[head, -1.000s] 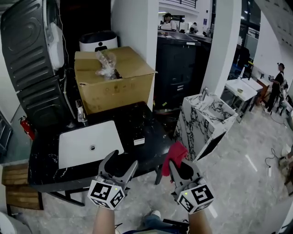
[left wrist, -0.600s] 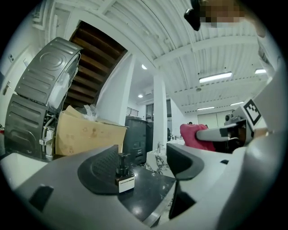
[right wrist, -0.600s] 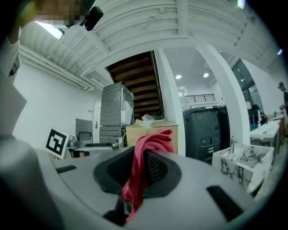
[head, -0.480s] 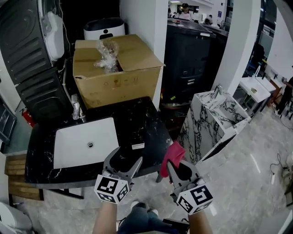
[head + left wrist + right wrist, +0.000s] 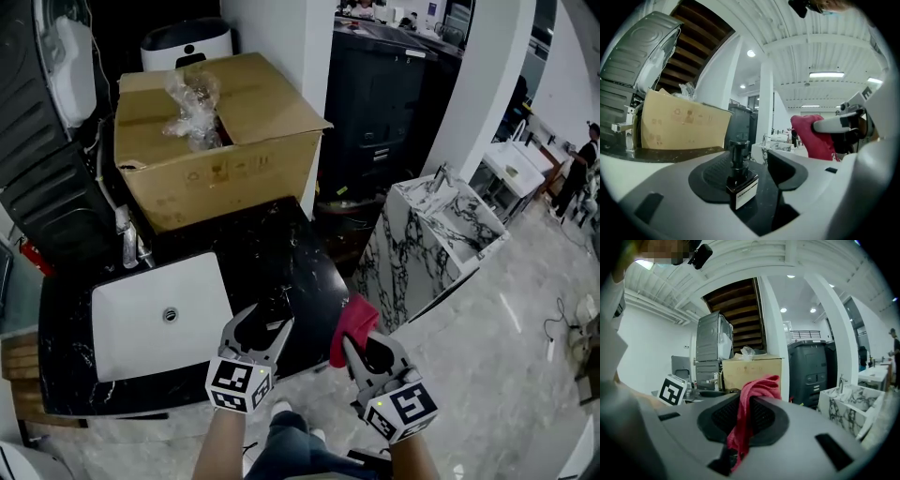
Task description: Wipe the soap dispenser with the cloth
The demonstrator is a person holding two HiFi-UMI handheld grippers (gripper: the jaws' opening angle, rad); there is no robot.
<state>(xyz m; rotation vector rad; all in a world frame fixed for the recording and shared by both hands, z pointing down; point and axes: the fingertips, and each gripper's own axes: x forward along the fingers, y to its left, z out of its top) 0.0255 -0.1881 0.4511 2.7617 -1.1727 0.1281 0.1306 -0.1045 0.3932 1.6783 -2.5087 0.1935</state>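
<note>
At the far left of the black marble counter (image 5: 281,246) a white sink (image 5: 155,317) is sitting with its faucet (image 5: 127,246) behind it, and a cardboard box (image 5: 220,141) is taking up the back of the counter.

Just right of the sink, near the counter's front edge, the left claw (image 5: 270,314) is reaching in almost level. Its jaws are standing spread and have just been closing, with the soap dispenser (image 5: 740,180) upright on the counter between them. In the left gripper view the bottle is sitting close to the left pad, with a clear gap to the right pad, so nothing is gripping it yet.

The dispenser is looking like a small, dark, square bottle with a white label and a narrow pump neck. It is probably light, stiff and glossy, so it is likely to tip or skid if pushed from one side. The best hold seems to be low on the flat sides of the body, below the neck. Squeezing the pump head is risking a spurt of soap.

Further right, the right claw (image 5: 361,345) is pinching the red cloth (image 5: 353,322). The cloth is hanging soft and bunched above the jaws, near the dispenser but not touching it. A marbled pedestal (image 5: 427,246) is standing apart on the floor at the far right.
</note>
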